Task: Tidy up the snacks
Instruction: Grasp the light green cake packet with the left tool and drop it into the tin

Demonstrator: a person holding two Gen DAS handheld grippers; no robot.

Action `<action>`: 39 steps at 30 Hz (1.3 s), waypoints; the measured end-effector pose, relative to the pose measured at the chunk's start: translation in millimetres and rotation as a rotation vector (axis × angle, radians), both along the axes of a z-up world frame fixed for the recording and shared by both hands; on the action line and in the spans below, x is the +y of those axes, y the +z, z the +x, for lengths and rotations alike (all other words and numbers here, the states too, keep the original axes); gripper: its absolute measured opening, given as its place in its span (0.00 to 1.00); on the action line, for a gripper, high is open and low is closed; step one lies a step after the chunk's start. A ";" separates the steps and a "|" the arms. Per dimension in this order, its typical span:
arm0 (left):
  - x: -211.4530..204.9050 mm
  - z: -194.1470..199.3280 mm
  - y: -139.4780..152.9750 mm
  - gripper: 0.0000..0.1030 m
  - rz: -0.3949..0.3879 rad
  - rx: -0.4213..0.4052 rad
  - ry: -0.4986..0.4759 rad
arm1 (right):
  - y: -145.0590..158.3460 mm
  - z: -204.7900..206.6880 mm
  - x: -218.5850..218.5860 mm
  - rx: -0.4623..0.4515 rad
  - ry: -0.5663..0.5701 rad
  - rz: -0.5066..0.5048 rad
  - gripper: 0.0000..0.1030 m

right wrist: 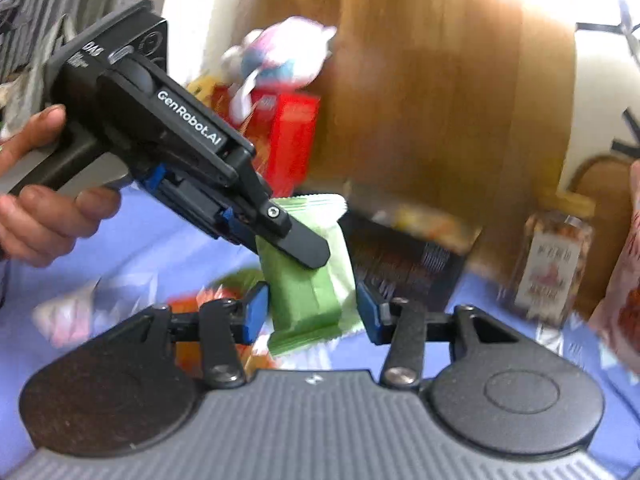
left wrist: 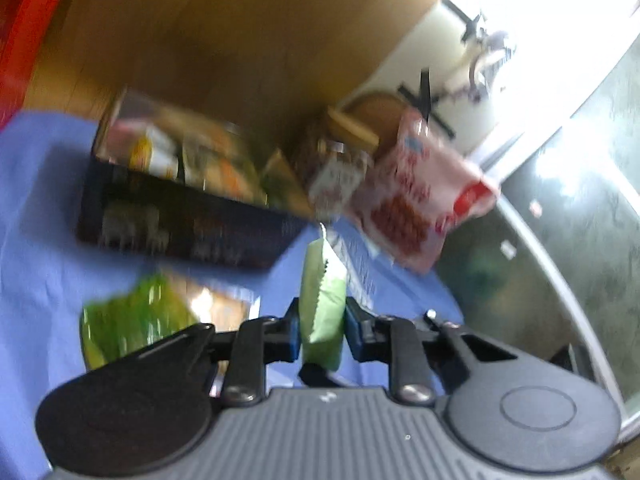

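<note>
Left tool (left wrist: 322, 334) clamps the green snack packet (left wrist: 323, 308) upright above the blue-covered desk (left wrist: 36, 208), while the right-wrist view shows the right tool (right wrist: 310, 312) spread around it unclenched; close squarely before the left lets go.

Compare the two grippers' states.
The left gripper is shut on the green packet; the right gripper is open, its pads either side of the packet without clamping it. The left is tilted down at the packet in the right view. Both have blue pads.
</note>
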State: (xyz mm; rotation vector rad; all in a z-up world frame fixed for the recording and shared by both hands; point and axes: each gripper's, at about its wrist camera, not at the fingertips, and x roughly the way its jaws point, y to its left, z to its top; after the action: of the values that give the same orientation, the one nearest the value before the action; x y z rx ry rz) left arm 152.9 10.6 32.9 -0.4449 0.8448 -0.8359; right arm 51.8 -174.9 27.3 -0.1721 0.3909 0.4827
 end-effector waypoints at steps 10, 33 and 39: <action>10.6 75.9 24.9 0.19 0.000 -0.053 0.152 | 15.9 84.4 22.6 -0.062 -0.143 0.035 0.61; 44.4 33.4 7.7 0.56 0.278 -0.112 0.249 | -35.6 73.5 -3.3 0.351 -0.135 0.381 0.43; 63.3 13.2 -60.5 0.51 0.188 0.110 0.246 | -47.0 89.5 2.6 0.496 -0.153 0.489 0.20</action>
State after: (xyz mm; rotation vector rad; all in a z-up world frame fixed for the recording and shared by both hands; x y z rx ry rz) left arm 166.0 73.9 -27.6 -0.4215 0.9393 -0.5042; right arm 141.3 -172.3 -19.6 0.4578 0.7499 0.4536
